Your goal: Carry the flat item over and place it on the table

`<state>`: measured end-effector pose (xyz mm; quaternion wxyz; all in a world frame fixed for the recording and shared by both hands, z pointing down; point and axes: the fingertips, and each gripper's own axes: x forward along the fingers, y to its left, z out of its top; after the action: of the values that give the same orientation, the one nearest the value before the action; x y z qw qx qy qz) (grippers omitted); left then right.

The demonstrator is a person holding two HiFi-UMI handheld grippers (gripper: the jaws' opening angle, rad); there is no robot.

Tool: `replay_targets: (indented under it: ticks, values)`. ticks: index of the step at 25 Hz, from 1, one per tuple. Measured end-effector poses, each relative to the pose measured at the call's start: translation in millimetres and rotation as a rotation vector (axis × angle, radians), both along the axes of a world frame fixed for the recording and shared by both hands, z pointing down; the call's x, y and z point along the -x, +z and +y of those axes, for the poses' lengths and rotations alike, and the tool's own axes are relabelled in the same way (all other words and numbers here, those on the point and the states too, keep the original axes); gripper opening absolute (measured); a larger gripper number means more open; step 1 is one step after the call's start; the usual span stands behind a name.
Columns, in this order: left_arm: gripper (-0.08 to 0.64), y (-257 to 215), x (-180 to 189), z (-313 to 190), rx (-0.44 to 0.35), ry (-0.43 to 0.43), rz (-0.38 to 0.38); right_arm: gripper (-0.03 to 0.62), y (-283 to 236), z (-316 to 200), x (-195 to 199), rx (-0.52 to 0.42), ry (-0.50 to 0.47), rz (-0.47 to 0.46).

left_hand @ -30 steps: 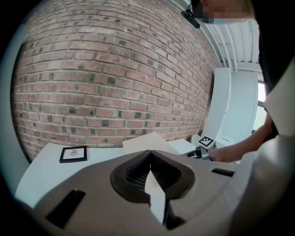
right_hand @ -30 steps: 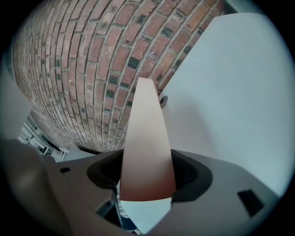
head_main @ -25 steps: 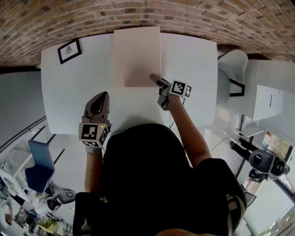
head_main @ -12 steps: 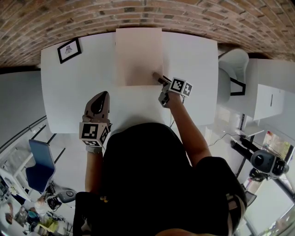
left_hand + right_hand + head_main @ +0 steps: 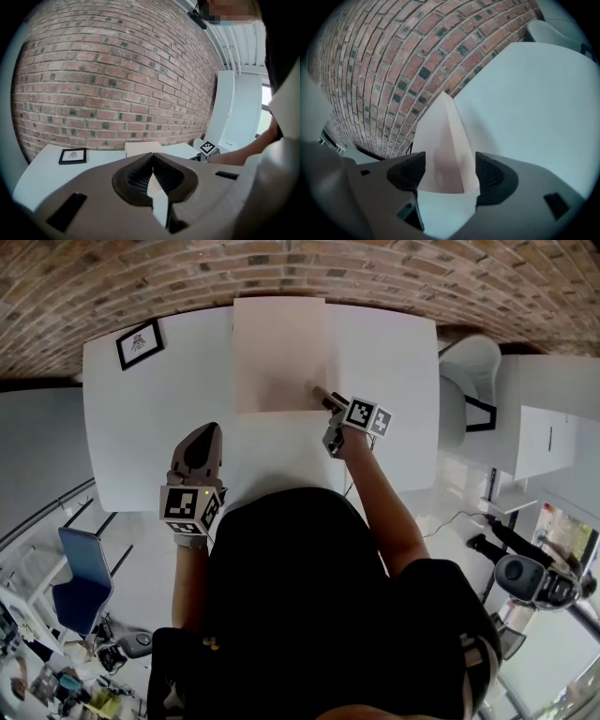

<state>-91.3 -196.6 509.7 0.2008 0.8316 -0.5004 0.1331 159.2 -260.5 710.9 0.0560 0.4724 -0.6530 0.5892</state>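
Observation:
The flat item (image 5: 279,352) is a beige rectangular board lying on the white table (image 5: 150,427), its far edge at the table's far side by the brick wall. My right gripper (image 5: 317,390) is at the board's near right corner. In the right gripper view the board (image 5: 443,140) runs between the wide-apart jaws with a gap on each side, and the right gripper (image 5: 450,171) is open. My left gripper (image 5: 206,432) hovers over the table's near left part, shut with nothing in it (image 5: 153,157). The left gripper view shows the board (image 5: 140,148) beyond it.
A small black-framed picture (image 5: 140,342) stands at the table's far left corner. A white chair (image 5: 469,381) is to the right of the table and a blue chair (image 5: 73,573) is on the floor at lower left. The brick wall (image 5: 300,268) runs behind the table.
My right gripper has edged slightly farther in at the board's near right corner. The board and the left gripper stay about where they were.

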Motion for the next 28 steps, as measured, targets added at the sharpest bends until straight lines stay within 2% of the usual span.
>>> replay_targets:
  ticks: [7,11,16,20,28]
  values:
    - [0.005,-14,9,7,-0.013,-0.06,0.102,0.237,-43,10,0,-0.117,-0.026,0.064]
    - [0.005,-28,9,16,-0.048,-0.046,0.115,0.132,-77,19,10,-0.209,-0.059,0.089]
    - [0.005,-45,11,31,-0.078,-0.041,0.126,0.048,-129,32,30,-0.358,-0.125,0.107]
    - [0.005,-64,8,41,-0.123,-0.023,0.152,0.026,-168,46,46,-0.469,-0.198,0.123]
    - [0.005,-83,5,67,-0.188,-0.003,0.088,0.017,-240,81,73,-0.71,-0.341,0.181]
